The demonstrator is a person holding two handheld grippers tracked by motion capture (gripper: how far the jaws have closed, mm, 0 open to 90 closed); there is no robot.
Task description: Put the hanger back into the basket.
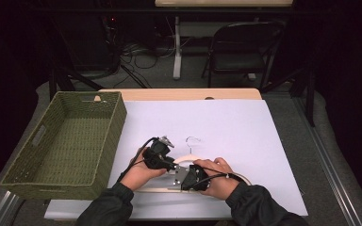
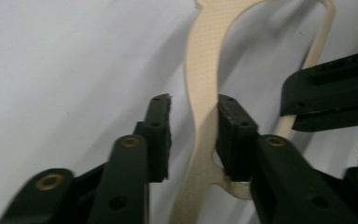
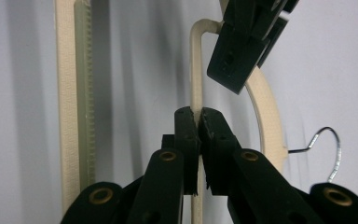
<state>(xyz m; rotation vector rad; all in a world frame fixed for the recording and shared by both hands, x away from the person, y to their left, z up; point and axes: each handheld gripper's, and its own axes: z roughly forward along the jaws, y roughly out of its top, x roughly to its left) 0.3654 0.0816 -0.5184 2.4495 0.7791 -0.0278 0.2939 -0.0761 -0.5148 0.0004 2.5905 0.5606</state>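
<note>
A woven basket stands on the left part of the counter, with a white sheet spread to its right. A clothes hanger lies flat on the sheet near the counter's near edge, its wire hook pointing to the far side. The left gripper sits at the hanger's left part, the right gripper just right of it and nearer. Beyond the counter's far edge stands a folding chair, to the right.
</note>
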